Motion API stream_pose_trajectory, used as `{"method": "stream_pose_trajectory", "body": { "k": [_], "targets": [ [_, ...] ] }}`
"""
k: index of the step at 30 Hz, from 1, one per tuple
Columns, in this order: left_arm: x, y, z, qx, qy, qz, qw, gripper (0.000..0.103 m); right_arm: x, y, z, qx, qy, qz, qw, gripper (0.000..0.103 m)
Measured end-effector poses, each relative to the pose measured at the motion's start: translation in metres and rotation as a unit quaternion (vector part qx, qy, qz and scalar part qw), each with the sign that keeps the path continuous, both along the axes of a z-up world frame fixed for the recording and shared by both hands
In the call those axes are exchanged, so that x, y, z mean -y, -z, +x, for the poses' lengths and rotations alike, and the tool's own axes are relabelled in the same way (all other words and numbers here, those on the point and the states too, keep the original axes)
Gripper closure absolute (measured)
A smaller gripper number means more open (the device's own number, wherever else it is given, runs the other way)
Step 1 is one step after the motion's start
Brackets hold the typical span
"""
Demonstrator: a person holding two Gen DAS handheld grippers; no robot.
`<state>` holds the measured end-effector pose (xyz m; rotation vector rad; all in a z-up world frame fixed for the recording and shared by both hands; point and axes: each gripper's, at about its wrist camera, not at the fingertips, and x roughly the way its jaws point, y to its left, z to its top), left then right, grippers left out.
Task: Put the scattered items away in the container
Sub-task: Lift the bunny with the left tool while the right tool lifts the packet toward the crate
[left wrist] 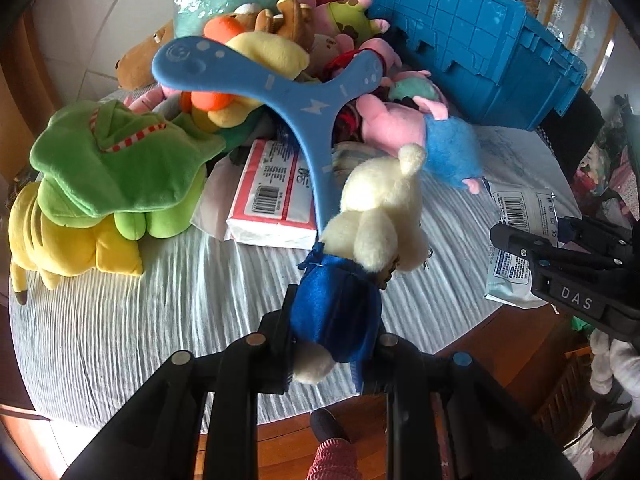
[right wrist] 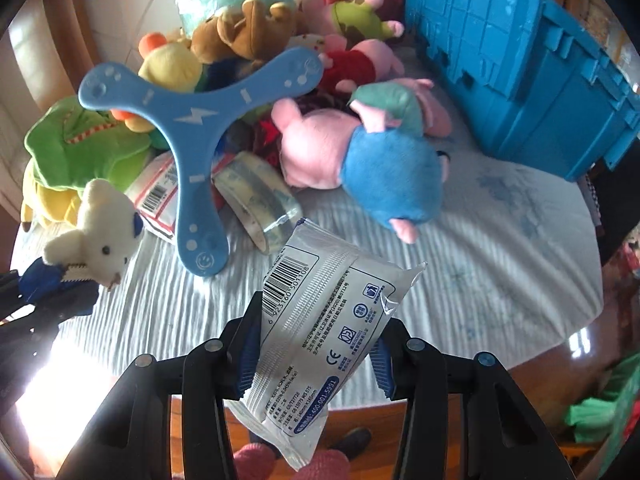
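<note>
While the left gripper (left wrist: 326,354) pinches a cream bear (left wrist: 376,220) near the blue crate (left wrist: 500,52), the right gripper (right wrist: 314,354) clamps a wipes packet (right wrist: 320,320), seemingly above the table edge

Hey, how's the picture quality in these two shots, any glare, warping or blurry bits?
Right wrist view: blown-out glare at lower left beside the table; the wipes packet in the right gripper reads sharp. Left wrist view: even daylight, the white bear in the left gripper slightly soft. Both: fisheye bends the blue crate and darkens the corners.
</note>
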<state>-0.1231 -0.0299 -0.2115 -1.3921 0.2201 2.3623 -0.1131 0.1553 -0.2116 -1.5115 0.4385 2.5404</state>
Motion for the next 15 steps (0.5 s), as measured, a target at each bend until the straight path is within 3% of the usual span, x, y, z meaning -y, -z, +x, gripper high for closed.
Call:
{"method": "stream_pose_trajectory", "body": {
  "k": [15],
  "targets": [
    [-0.089, -0.070, 0.032, -0.052, 0.016, 0.023, 0.9983, 0.082, -0.095, -0.076, 0.074, -0.060, 0.008, 0.016, 0.998, 0.057]
  ]
}}
